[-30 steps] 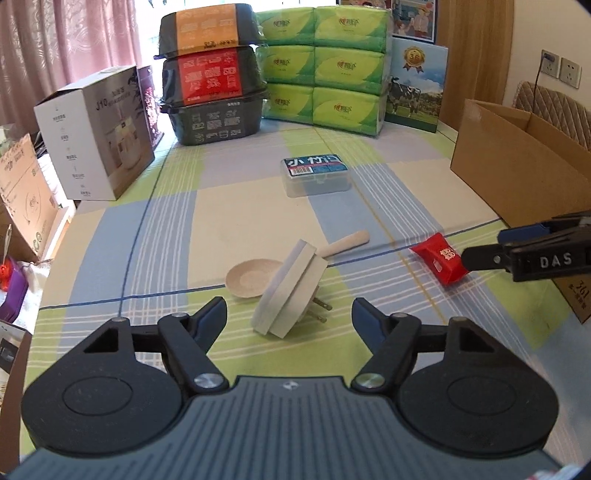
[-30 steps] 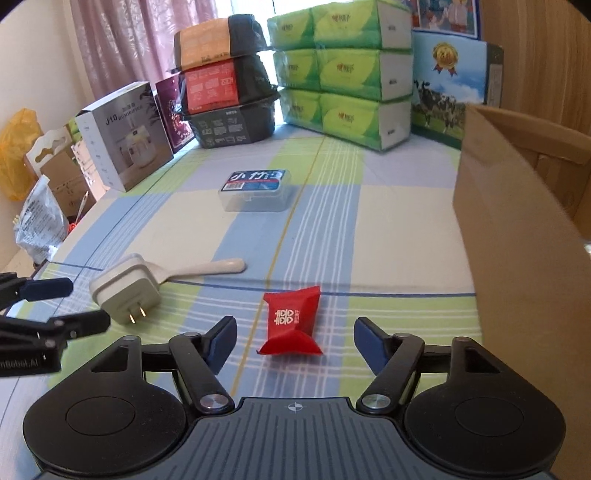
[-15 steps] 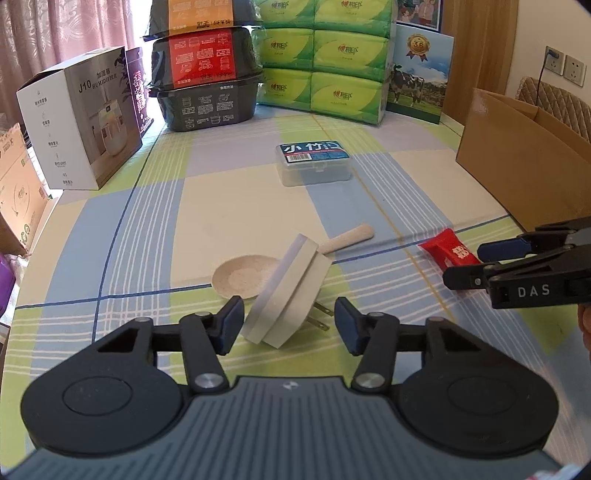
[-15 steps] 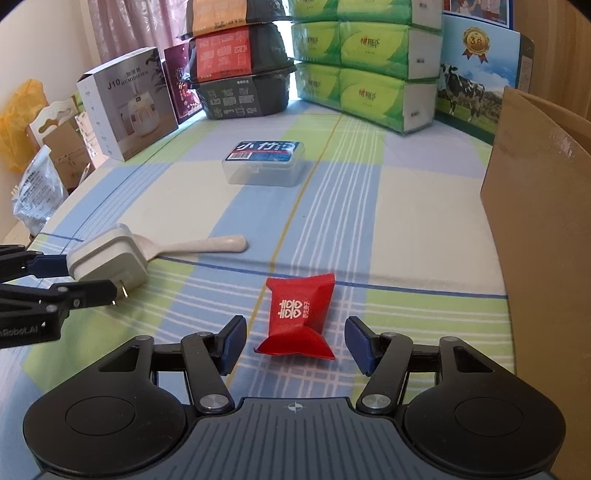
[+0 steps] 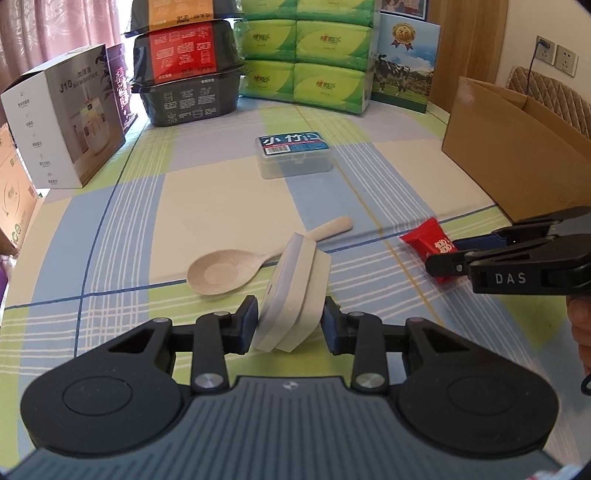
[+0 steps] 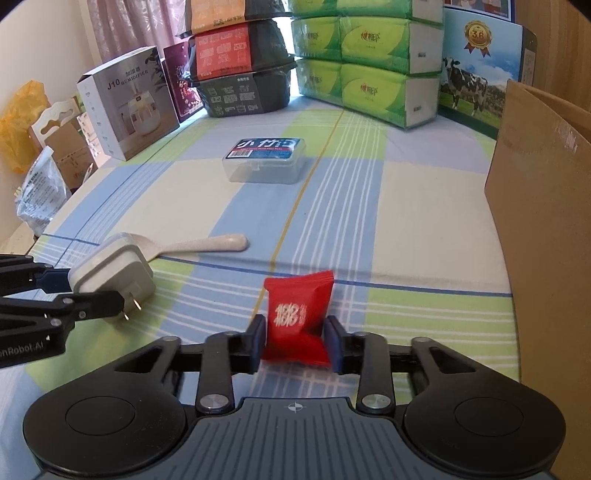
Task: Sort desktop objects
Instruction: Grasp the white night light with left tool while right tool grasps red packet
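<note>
Left gripper [image 5: 288,325] pinching one white plug adapter [image 5: 291,295], just in front of one beige spoon [image 5: 236,267] on the table [image 5: 221,199]. Right gripper [image 6: 295,341] pinching one red candy packet [image 6: 297,319], right of spoon. Behind spoon: one clear box [image 5: 293,155] with blue label; "J10 HUMIDIFIER" carton [image 6: 127,101].

Pink curtains [image 5: 55,26] hang at the back left, daylight behind them. A wood-panelled wall [image 5: 476,40] meets a pale one with wall sockets [image 5: 556,59] — the desk's checked cloth [image 5: 221,192] runs green, blue and cream.
</note>
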The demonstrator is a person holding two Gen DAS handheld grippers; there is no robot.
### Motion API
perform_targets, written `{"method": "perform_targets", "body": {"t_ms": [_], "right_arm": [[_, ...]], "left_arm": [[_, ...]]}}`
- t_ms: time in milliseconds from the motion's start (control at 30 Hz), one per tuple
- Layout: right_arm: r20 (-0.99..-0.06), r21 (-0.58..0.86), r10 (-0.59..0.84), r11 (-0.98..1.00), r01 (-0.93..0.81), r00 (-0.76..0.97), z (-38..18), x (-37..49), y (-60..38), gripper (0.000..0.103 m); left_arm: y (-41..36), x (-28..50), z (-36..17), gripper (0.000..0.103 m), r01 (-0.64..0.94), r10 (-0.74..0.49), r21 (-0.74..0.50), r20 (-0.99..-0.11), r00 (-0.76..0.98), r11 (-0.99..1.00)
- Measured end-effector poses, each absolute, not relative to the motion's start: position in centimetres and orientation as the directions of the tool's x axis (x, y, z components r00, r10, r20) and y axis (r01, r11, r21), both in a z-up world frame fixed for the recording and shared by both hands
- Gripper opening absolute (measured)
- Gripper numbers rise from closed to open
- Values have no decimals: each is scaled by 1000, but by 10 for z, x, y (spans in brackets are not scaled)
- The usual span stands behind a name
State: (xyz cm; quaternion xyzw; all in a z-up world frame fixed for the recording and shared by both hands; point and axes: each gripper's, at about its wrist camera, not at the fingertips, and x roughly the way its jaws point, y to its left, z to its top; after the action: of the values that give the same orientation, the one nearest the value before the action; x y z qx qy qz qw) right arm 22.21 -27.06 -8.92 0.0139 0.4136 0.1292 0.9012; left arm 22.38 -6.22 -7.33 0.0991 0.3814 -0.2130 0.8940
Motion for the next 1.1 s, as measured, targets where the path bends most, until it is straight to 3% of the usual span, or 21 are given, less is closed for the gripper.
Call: {"method": "perform_targets", "body": {"t_ms": [233, 300, 367, 500, 600, 667, 733, 1100], "right_arm": [[-730, 91, 224, 968, -233, 645, -89, 222, -266, 32], [-726, 75, 213, 970, -233, 654, -91, 222, -264, 37], [-723, 72, 208, 971, -227, 659, -93, 224, -265, 54], [-729, 77, 211, 971, -228, 651, -98, 229, -266, 57], [-731, 73, 216, 968, -241, 647, -98, 230, -265, 55], [-733, 76, 223, 966, -248, 643, -97, 231, -264, 36], [-737, 79, 223, 966, -246, 639, -96, 231, -263, 29], [-745, 91, 223, 968, -235, 628, -91, 230, -264, 26]], "left_arm": [[-64, 226, -76, 35, 467, -313, 17, -720, 620, 884], [-65, 226, -77, 35, 469, -318, 12, -719, 618, 883], [-66, 227, -77, 35, 470, -320, 12, -716, 620, 883], [-66, 227, -78, 36, 468, -319, 13, -716, 621, 883], [-66, 229, -79, 36, 461, -320, 6, -714, 623, 887], [-66, 230, -80, 36, 458, -320, 2, -712, 625, 889], [-68, 230, -80, 36, 457, -319, 5, -710, 628, 889], [-64, 233, -79, 33, 434, -322, -29, -715, 620, 900]]}}
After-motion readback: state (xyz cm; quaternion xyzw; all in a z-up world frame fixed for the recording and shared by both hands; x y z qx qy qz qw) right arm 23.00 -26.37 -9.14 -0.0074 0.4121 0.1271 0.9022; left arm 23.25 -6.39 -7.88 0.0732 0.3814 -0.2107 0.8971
